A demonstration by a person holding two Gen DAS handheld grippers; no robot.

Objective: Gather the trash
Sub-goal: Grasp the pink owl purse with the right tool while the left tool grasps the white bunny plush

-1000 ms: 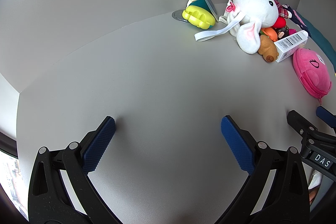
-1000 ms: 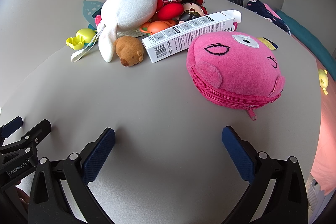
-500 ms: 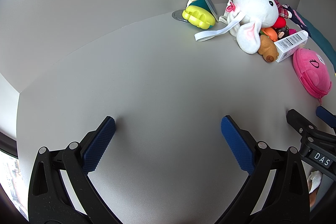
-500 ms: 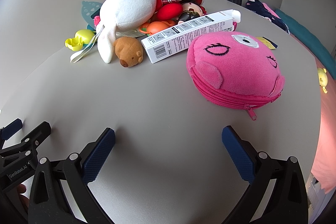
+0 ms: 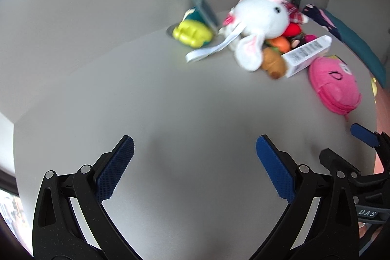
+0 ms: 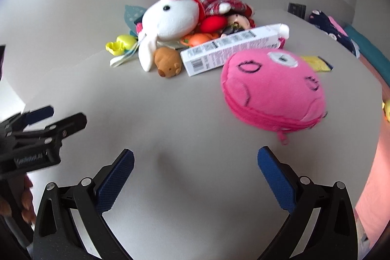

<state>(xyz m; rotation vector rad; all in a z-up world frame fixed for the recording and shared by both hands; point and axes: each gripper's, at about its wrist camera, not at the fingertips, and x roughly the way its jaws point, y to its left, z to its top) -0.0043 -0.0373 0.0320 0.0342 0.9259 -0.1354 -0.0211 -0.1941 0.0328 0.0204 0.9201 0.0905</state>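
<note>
Grey worktop (image 6: 170,113) lies bare beneath both grippers; left gripper (image 5: 195,150) and right gripper (image 6: 195,162) gape empty, aimed at the white carton (image 6: 231,50), probably trash, wedged among toys.

Light: soft and bright all over, with no harsh glare.
Shadows: faint dark smudges lie on the grey table (image 5: 170,101) in front of each gripper.
Blur: the white bunny (image 5: 260,18) and the pink pouch (image 6: 273,89) look smeared.
Sharp parts: the left gripper (image 5: 195,152) and right gripper (image 6: 195,162) look crisp in their own views.
Edges: round and bent, with black corners.
</note>
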